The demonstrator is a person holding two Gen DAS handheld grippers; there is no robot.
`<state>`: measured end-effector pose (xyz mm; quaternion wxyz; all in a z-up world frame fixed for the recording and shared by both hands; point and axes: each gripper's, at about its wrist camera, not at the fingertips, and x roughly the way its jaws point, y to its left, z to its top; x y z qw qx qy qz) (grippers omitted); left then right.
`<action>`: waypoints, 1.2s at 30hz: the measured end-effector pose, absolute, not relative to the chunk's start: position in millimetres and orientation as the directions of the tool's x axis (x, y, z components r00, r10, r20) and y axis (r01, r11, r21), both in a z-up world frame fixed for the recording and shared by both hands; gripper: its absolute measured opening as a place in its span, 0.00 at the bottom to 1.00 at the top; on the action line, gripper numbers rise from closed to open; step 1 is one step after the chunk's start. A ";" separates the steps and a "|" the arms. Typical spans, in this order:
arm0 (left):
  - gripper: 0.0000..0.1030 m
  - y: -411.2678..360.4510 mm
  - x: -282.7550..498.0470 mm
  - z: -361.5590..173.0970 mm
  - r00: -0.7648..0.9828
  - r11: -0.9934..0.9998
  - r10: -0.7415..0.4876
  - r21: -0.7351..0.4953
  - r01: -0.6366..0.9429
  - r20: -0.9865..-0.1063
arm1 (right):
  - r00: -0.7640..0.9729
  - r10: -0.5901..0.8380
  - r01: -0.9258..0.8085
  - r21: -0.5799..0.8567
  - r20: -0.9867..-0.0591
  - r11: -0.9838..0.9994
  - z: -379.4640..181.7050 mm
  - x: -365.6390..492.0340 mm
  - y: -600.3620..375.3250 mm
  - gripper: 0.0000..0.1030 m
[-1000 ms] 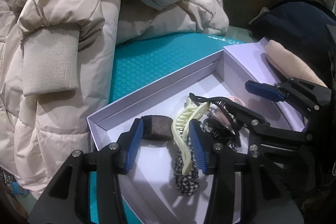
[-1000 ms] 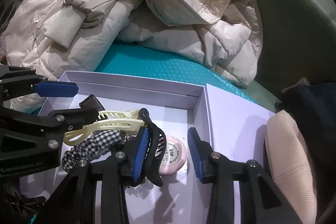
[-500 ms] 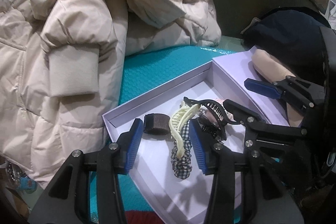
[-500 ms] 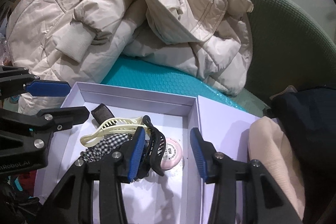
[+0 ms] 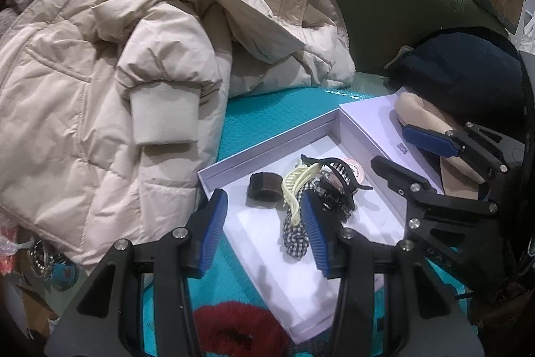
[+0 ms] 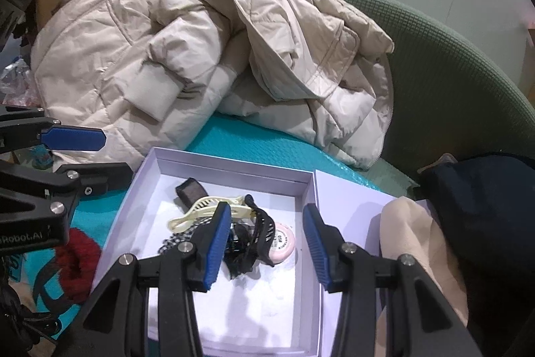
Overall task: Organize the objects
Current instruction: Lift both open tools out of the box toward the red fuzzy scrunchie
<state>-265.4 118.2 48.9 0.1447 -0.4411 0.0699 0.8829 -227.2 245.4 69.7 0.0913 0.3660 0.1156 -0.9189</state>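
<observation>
Lavender card, the open box (image 6: 230,169) sat on a teal mat with its lid (image 6: 347,199) lying just beside it. Over the past second both claws had lifted up and away from the box, so it looked smaller than a second before in both wrist views. The left gripper (image 5: 264,226) and right gripper (image 6: 265,243) hung above it with jaws parted and nothing between the pads; that suggested the placing step was done. Counted inside the box: one cream claw clip (image 6: 204,209), one black claw clip (image 6: 262,230), one checked scrunchie (image 5: 296,238), one brown band (image 5: 265,186), one pink round tin (image 6: 284,240). A small black tangle lay under the clips, possibly another hair tie. One red fuzzy scrunchie (image 6: 77,260) remained outside on the mat, likely next.
</observation>
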 end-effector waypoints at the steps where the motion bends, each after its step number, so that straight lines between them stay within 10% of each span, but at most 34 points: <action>1: 0.43 116.0 -261.8 51.1 -0.573 -0.950 0.190 -0.002 -0.313 -0.797 | -0.718 -0.086 0.256 -0.147 -0.691 -0.956 71.8 -223.5 244.0 0.43; 36: 0.43 25.3 -113.0 59.7 -0.602 -0.994 0.090 -0.036 -0.101 -0.793 | -0.670 -0.275 0.461 -0.096 -0.690 -0.882 73.5 -105.8 183.4 0.43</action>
